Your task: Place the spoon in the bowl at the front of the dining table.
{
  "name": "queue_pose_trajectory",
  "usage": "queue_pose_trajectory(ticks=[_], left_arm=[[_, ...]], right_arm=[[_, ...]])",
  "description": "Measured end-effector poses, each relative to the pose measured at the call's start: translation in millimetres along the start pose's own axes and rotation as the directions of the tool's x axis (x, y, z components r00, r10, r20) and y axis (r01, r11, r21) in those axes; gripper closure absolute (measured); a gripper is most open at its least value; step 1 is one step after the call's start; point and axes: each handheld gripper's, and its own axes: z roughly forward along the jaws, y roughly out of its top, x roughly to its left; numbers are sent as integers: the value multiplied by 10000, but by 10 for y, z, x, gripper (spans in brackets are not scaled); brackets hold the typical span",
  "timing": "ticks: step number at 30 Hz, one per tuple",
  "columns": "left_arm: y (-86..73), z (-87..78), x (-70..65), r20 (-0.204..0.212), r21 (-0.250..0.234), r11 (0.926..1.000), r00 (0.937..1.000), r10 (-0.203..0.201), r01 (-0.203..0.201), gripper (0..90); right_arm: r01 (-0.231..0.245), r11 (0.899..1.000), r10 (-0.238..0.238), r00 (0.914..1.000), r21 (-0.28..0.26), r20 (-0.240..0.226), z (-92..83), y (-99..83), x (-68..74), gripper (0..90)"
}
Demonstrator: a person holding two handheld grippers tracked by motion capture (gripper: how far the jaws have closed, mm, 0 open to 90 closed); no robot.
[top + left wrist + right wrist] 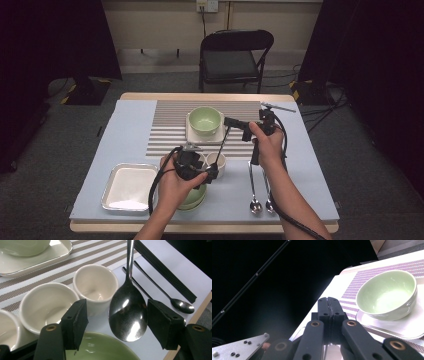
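Closest to us sit the left tongs (117, 322), jaws spread wide, and the bowl of a spoon (128, 312) hangs between them, just clear of either pad. Its handle runs up and away from the green bowl (105, 348) below. From the high view the right tongs (231, 121) seem to pinch the far end of that handle; in their own view the jaws are pressed tight together, the handle slipping out of sight beneath them. Just behind the green bowl we see three white cups (96, 286) in a row. Beyond the green bowl a second green bowl (388, 293) sits on a white square plate (412, 327). Right of the green bowl, two more spoons (261, 190) lie on the surface (125, 125); left of it, a metal tray (129, 187).
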Motion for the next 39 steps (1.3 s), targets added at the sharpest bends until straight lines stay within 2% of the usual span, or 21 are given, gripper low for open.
queue_pose_trajectory(ticks=[6,13,20,27,33,39], left_arm=[[-7,-43,72,-313,69,10000,9995,63,-60,360],[-28,-80,165,-475,-89,9998,9987,-198,194,370],[-35,-106,234,-647,-138,9996,9976,-260,251,363],[-26,-124,261,-717,-202,9994,9970,-278,264,366],[-25,-136,274,-565,-298,9986,9974,-447,430,355],[-22,-139,277,-535,-334,9985,9976,-448,431,350]], right_arm=[[-38,10000,38,10000,33,6,-2,2,-1,900],[-88,9999,89,10000,117,-17,4,-4,5,900],[-176,9997,177,9998,170,-42,14,-13,-4,900],[-280,9994,281,9996,189,-44,14,-6,-3,900],[-457,9987,459,9989,219,-76,10,-5,-2,900],[-501,9987,501,9987,100,11,6,-4,-6,900]])
